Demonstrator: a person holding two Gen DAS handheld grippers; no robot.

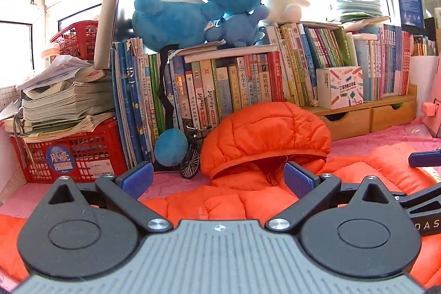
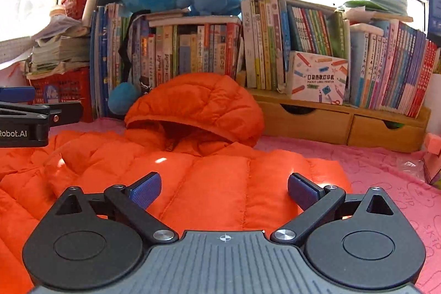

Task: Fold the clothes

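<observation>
An orange quilted hooded jacket [image 1: 264, 134] lies spread on a pink cloth, hood toward the books. My left gripper [image 1: 217, 178] stands open above the jacket's collar area, with nothing between its blue pads. In the right wrist view the same jacket [image 2: 206, 178] fills the foreground, and my right gripper [image 2: 224, 190] hovers over its body with jaws wide open and empty. The left gripper [image 2: 24, 117] shows at that view's left edge. A blue pad of the right gripper [image 1: 424, 157] peeks in at the right edge of the left wrist view.
A wall of books [image 1: 248, 81] with plush toys [image 1: 198, 4] on top stands behind the jacket. Red crates [image 1: 71, 153] with paper stacks sit at the left, a toy bicycle [image 1: 191, 156] near the hood, wooden drawers [image 2: 344, 123] at the right, pink cloth [image 2: 386, 178] beside the jacket.
</observation>
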